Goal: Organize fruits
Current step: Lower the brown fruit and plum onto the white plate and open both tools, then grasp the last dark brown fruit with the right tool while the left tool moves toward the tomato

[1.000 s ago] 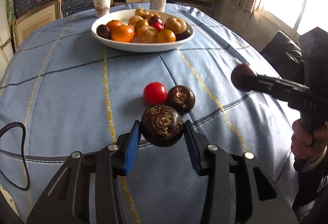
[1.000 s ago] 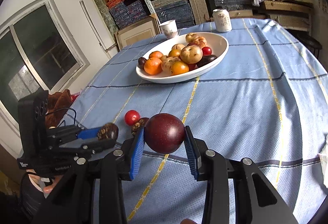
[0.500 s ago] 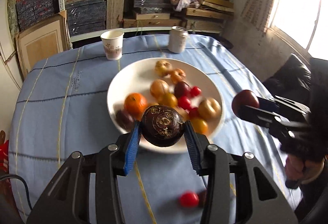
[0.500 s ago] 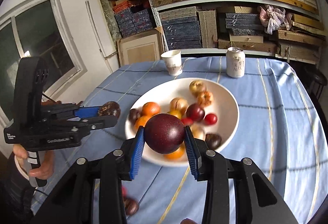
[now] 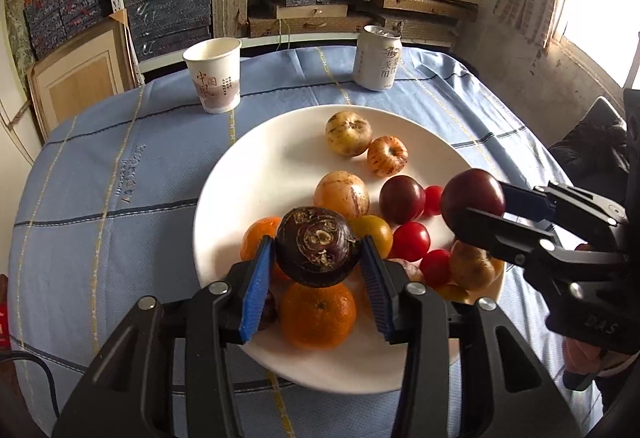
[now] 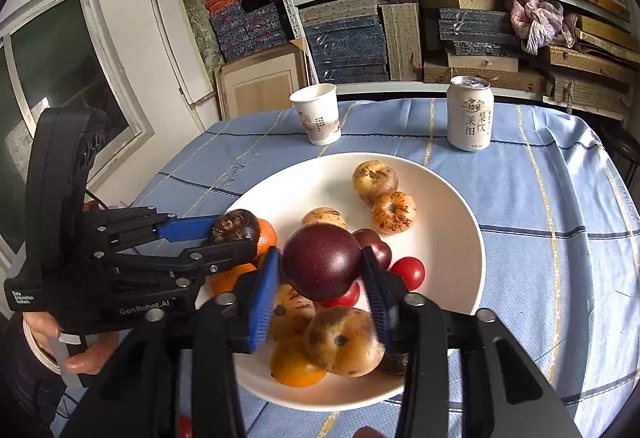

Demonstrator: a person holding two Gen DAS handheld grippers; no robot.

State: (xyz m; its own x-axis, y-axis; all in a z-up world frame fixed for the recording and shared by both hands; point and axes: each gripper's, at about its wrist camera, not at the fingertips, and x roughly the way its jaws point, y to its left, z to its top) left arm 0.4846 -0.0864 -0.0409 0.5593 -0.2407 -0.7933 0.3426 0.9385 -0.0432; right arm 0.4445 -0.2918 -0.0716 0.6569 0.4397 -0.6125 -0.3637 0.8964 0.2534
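Both grippers hang over the white plate (image 5: 224,173) on the table, evidently to drop their fruit among the rest. The left gripper (image 5: 318,262) has just been opening its jaws; the dark mangosteen (image 5: 318,246) sits loosely between them. The right gripper (image 6: 320,274) likewise releases the purple plum (image 6: 322,266).

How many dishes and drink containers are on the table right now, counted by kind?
Paper cup: 1
Drink can: 1
White plate: 1
Total: 3
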